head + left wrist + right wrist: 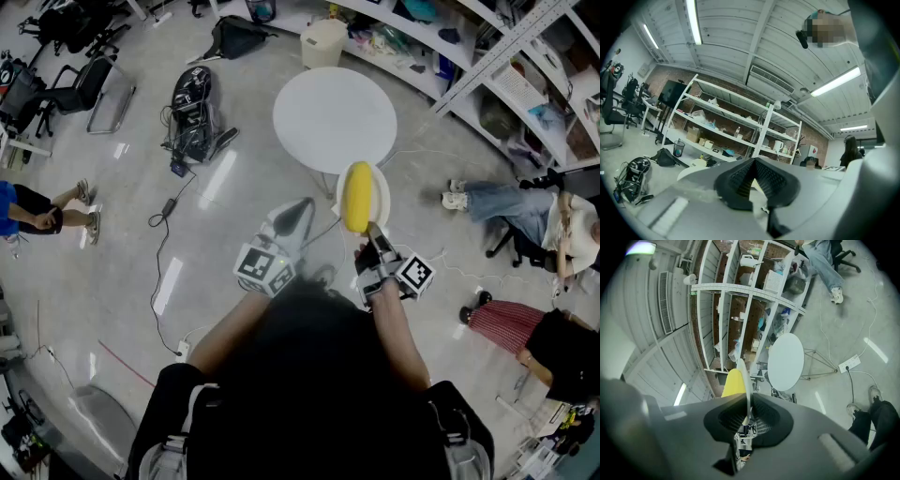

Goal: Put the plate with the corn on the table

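Observation:
A yellow corn cob [356,195] lies on a small white plate [381,193]. My right gripper [371,234] is shut on the plate's near rim and holds it in the air, just short of the round white table [323,112]. In the right gripper view the plate [746,380] shows edge-on between the black pads, with the corn [732,383] on one side and the table [786,361] beyond. My left gripper [298,212] hovers beside it at the left, shut with nothing in it. Its pads [740,180] meet at the tips.
Black bags and cables [192,112] lie on the floor left of the table. A white bin [323,42] and long shelves [450,47] stand behind it. People sit at the right [525,211] and far left [28,211]. A power strip [849,363] lies on the floor.

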Demonstrator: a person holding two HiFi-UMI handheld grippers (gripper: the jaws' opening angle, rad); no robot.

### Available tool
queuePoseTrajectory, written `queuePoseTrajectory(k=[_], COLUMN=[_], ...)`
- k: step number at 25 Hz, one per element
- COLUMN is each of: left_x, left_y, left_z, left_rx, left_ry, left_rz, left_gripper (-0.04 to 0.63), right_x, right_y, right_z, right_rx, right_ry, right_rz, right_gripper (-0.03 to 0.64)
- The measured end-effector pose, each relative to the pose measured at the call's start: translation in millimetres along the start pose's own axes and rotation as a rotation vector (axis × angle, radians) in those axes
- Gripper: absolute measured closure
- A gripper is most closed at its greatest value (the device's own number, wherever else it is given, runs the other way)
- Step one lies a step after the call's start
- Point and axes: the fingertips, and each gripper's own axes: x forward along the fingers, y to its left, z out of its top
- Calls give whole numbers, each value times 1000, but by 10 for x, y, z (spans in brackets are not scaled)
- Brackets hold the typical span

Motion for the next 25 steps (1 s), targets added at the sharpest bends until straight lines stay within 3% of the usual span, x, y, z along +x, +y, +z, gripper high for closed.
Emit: queuePoseTrajectory(k=[25], left_x=[-44], left_y=[317], left_z=[58], left_rx=[-2], left_ry=[10], left_rz=[-23], left_gripper=[591], right_x=[232], right_y=[66], right_z=[-121], right_rx=[9], right_ry=[-35], right_rz=[-14], right_gripper=[581])
